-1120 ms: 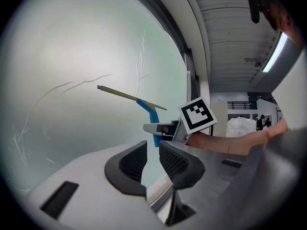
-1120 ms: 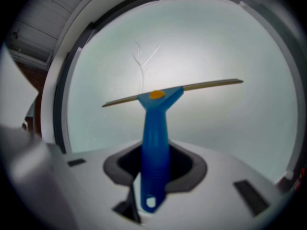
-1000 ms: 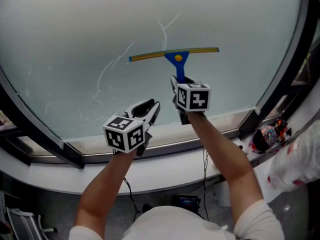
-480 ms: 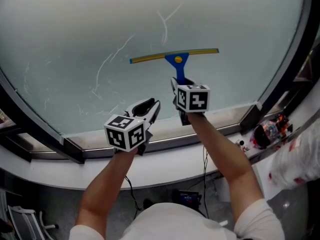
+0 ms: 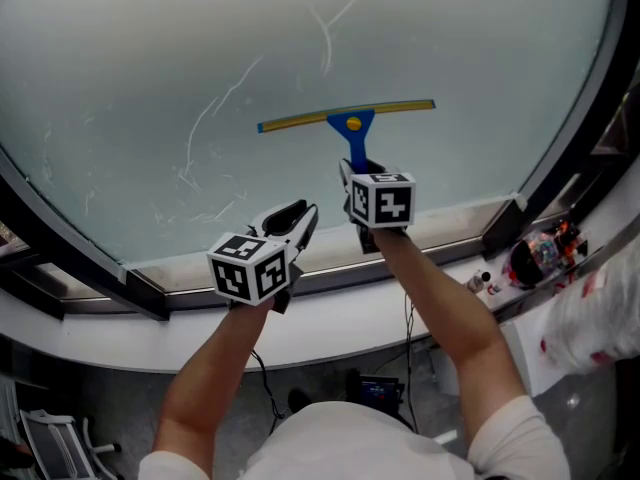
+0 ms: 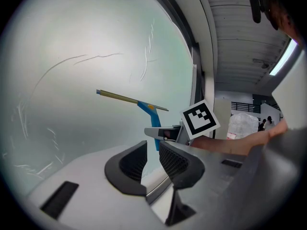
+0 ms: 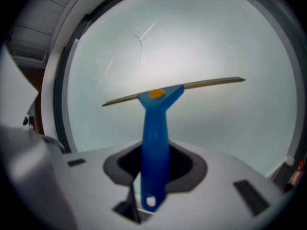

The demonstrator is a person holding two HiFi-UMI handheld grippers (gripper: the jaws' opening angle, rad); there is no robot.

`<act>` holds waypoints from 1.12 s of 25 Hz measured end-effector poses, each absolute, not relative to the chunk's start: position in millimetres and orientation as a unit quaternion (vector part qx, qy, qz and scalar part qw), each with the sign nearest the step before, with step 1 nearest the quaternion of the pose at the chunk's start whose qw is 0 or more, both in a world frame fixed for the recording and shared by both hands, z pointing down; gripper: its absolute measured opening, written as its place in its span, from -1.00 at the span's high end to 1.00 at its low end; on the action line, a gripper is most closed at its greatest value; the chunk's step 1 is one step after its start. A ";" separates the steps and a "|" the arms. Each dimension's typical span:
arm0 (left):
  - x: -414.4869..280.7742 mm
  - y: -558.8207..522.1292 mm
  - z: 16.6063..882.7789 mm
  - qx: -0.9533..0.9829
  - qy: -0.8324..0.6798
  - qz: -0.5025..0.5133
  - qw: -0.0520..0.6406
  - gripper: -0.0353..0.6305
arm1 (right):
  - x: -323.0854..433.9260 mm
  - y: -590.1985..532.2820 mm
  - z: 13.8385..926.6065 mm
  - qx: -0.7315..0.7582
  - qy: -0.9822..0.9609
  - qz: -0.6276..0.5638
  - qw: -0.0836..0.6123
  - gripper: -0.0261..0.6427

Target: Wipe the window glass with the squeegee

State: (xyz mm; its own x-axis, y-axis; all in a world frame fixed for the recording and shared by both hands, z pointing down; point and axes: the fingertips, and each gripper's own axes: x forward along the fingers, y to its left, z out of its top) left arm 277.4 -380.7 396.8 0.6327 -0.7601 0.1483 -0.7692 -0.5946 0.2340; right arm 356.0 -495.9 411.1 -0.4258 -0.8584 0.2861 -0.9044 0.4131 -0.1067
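The right gripper [image 7: 154,166] is clamping the squeegee [image 7: 154,123] by its blue handle, its blade lying against the glass [image 5: 150,58] ahead of the jaws (streaks [image 5: 215,118] showing beyond). The left gripper [image 6: 152,159] is hovering alongside, jaws slightly apart, holding nothing.

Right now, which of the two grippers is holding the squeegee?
The right gripper: its jaws are shut on the blue handle of the squeegee. The left gripper holds nothing; its jaws stand slightly apart with only air between them.
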 end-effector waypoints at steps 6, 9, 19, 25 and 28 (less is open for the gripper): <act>279.2 -380.0 409.1 0.891 -0.428 0.022 0.148 0.59 | 358.0 -492.1 434.4 0.526 -0.833 0.132 0.110 0.51; 281.4 -379.0 416.7 0.890 -0.428 0.025 0.155 0.59 | 358.5 -490.1 445.6 0.525 -0.832 0.139 0.115 0.51; 284.2 -376.9 434.0 0.887 -0.429 0.032 0.171 0.59 | 357.7 -486.2 475.4 0.522 -0.828 0.159 0.128 0.51; 284.2 -375.8 448.8 0.884 -0.429 0.036 0.183 0.59 | 357.2 -484.2 494.4 0.520 -0.826 0.167 0.137 0.51; 284.2 -375.3 455.8 0.883 -0.429 0.038 0.188 0.59 | 357.0 -482.8 504.8 0.518 -0.825 0.174 0.141 0.51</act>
State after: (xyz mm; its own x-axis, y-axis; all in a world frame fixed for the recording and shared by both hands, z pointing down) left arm 284.2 -375.3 455.8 0.6283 -0.7436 0.2289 -0.7723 -0.5606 0.2988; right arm 357.0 -482.8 504.8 -0.4231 -0.8068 0.4124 -0.9046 0.4021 -0.1414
